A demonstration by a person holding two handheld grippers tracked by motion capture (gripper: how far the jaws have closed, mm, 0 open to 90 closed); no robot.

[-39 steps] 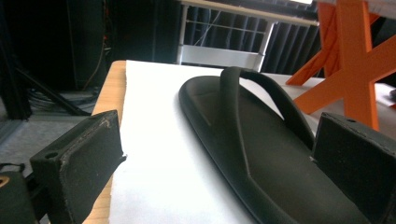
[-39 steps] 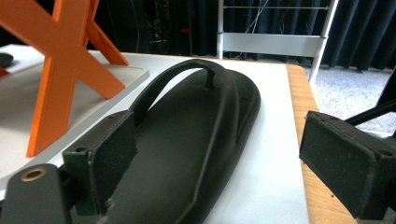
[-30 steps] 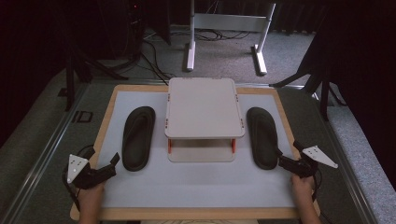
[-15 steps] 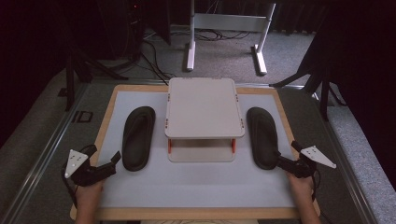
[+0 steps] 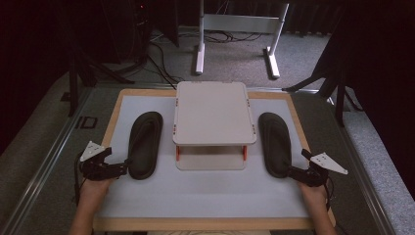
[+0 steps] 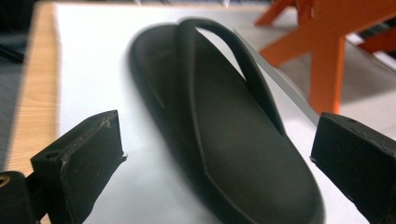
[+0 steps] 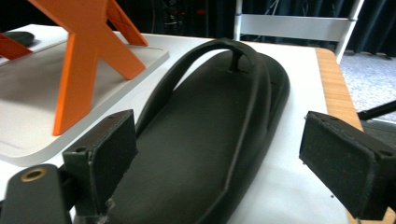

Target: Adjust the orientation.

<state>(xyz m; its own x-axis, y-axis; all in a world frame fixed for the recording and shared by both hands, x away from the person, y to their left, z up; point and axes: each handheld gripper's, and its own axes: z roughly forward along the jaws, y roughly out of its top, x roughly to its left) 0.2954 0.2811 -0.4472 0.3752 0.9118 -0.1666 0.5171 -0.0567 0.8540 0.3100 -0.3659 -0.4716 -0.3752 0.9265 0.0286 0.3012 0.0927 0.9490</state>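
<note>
I see my left gripper (image 5: pixel 123 168) and my right gripper (image 5: pixel 292 171) both wide open and holding nothing, each at the heel of a black rubber flip-flop (image 5: pixel 145 143) (image 5: pixel 275 142) lying flat on the white mat (image 5: pixel 205 193) beside the white two-level stand with orange legs (image 5: pixel 214 113).

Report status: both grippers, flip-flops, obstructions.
Left gripper open, jaws either side of left flip-flop heel. Right gripper open at right flip-flop heel. Both flat on mat, ungrasped. Shelf between them, clear of both.

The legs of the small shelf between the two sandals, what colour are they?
Orange legs, clearest in the right gripper view.
</note>
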